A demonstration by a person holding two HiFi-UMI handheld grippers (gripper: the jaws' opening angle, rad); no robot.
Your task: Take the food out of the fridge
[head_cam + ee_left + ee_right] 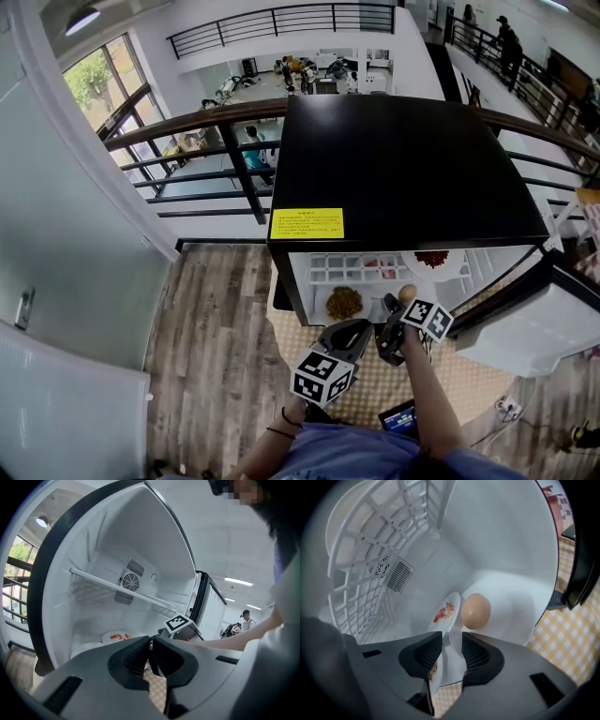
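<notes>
Right gripper view: one egg (476, 611), three plates (518, 604) — right hand-held gripper (451, 651) wide open, left hand-held gripper (151, 656) closed.

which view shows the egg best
The right gripper view: the egg sits large and unblocked just past the open jaws of the right hand-held gripper. The head view shows the egg only as a small tan ball at the fridge opening. The left gripper view does not show it.
</notes>
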